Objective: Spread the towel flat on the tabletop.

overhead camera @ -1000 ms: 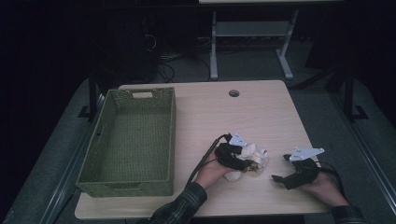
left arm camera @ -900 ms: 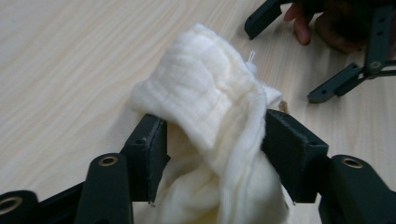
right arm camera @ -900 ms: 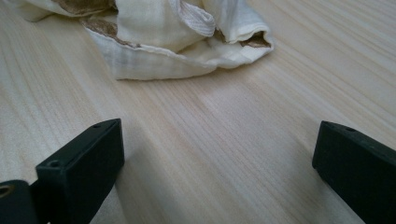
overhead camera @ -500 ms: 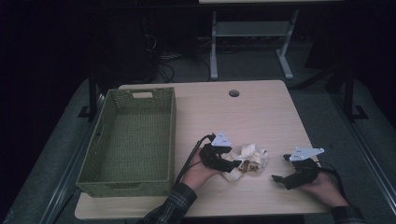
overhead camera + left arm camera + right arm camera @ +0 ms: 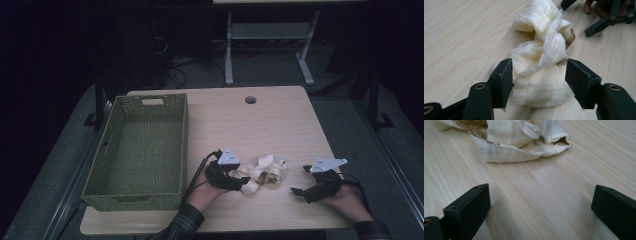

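Note:
A crumpled cream cloth [image 5: 263,172] with brown stains lies on the wooden table [image 5: 250,130] near its front edge. My left gripper [image 5: 242,181] is at the cloth's left end, pointing right. In the left gripper view the cloth's bunched near end [image 5: 541,82] sits between the jaws of that gripper [image 5: 537,68]. The jaws have just been closing; the pads are right beside the fabric and no squeeze shows. My right gripper [image 5: 299,179] rests to the right of the cloth, open wide. Bare wood lies between its fingertips [image 5: 541,187], with the cloth [image 5: 519,142] a short way ahead.
A green woven basket [image 5: 184,145], empty, stands on the left part of the table. A round cable hole [image 5: 250,100] sits near the far edge. Metal desk legs [image 5: 229,55] and cables lie on the dark floor beyond.
My left gripper has slid left along the cloth, from over its middle to its left end. The cloth has spread out a little. The right gripper has stayed still.

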`<state>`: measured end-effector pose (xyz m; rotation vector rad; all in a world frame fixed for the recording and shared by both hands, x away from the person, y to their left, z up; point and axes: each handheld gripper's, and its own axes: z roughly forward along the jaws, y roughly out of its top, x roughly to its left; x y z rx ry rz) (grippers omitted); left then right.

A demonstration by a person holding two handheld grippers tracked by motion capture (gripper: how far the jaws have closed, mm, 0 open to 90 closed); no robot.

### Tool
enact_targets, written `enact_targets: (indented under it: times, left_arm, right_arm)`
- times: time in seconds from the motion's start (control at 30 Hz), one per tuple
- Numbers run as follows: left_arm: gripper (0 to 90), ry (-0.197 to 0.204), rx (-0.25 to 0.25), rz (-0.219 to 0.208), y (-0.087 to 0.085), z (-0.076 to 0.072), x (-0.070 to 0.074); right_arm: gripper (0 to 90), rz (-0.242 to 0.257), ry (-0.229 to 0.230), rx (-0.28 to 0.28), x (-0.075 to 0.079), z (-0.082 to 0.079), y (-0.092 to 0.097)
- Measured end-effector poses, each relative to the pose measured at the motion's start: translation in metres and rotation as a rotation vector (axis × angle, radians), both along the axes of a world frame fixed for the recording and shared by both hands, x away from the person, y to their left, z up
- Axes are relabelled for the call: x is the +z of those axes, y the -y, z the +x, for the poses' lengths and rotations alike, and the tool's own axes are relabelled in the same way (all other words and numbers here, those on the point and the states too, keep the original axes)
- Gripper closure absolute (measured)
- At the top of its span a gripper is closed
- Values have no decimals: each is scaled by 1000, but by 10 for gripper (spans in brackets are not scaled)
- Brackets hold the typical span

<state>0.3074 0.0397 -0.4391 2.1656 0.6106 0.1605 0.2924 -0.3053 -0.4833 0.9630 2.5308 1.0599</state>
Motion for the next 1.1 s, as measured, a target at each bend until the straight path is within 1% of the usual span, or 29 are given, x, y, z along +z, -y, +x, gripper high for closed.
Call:
enact_targets:
  times: [0.1, 0.17, 0.2, 0.27, 0.33, 0.4, 0.43, 0.47, 0.5, 0.53, 0.6, 0.63, 0.67, 0.7, 0.73, 0.77, 0.8, 0.83, 0.87, 0.9, 0.93, 0.97, 1.0, 1.03, 1.07, 1.1]
  left_arm:
    - [439, 9, 11, -4, -1, 0, -2]
    - [460, 3, 14, 1, -4, 1, -1]
    - [473, 2, 15, -3, -5, 2, -2]
    - [485, 5, 17, 3, -5, 3, -3]
    - [498, -14, 20, 5, -4, 3, -6]
    - [499, -30, 22, 25, -4, 4, -9]
    - [498, -37, 29, 26, -3, 4, -10]
    - [493, -40, 37, 42, -4, 4, -13]
    - [486, -43, 49, 47, -4, 4, -14]
    - [484, -48, 50, 61, -5, 4, -16]
    - [482, -67, 57, 64, -5, 4, -17]
    - [482, -70, 53, 68, -4, 4, -18]
    - [485, -72, 50, 66, -3, 4, -19]
    - [499, -69, 47, 70, -3, 4, -19]
    - [518, -74, 43, 73, -2, 4, -19]
    - [540, -76, 47, 66, -2, 4, -19]
    - [559, -77, 45, 73, -2, 4, -19]
    - [597, -83, 53, 78, -1, 3, -19]
    - [626, -81, 48, 89, -2, 4, -18]
    - [666, -78, 48, 86, -3, 4, -18]
    - [700, -84, 44, 85, -4, 4, -18]
    - [743, -101, 52, 72, -3, 4, -17]
    - [778, -103, 49, 72, -3, 4, -17]
    - [804, -99, 48, 81, -4, 4, -15]
    - [830, -97, 49, 85, -4, 5, -14]
    - [845, -105, 52, 72, -4, 4, -13]
  right_arm:
    - [19, 1, -2, -1, 0, 0, 0]
    - [19, 1, -2, -1, 0, 0, 0]
    - [19, 1, -1, 0, 0, 0, 0]
    - [19, 1, -1, -1, 0, 0, 0]
    - [19, 1, -2, 0, 0, 0, 0]
    - [19, 1, -1, 0, 0, 0, 0]
    - [19, 1, 0, 0, 0, 0, 0]
    - [20, 1, -2, -1, 0, 0, 0]
    - [20, 1, 0, -1, 0, 0, 0]
    - [20, 1, -1, -1, 0, 0, 0]
    - [23, 1, 0, -2, 0, -1, 0]
    - [49, -1, 0, 1, 0, 0, 0]
    - [100, -3, 3, 4, 2, 0, 1]
    - [193, -3, 5, -6, 4, -1, 2]
    - [225, 0, 7, -5, 5, -2, 3]
    - [241, -18, 13, -18, 7, -2, 2]
    - [271, -29, 19, -17, 8, -2, 2]
    - [303, -27, 18, -22, 10, -3, 1]
    - [325, -12, 21, -16, 11, -2, 0]
    - [351, 11, 19, -15, 14, -1, -1]
    - [373, 26, 16, -12, 15, -1, -2]
    - [400, 40, 18, -2, 17, 0, -3]
    - [426, 60, 14, 11, 20, 2, -4]
    - [438, 74, 8, 15, 21, 3, -5]
    - [465, 83, 14, 21, 22, 4, -7]
    - [492, 94, 19, 36, 22, 6, -7]
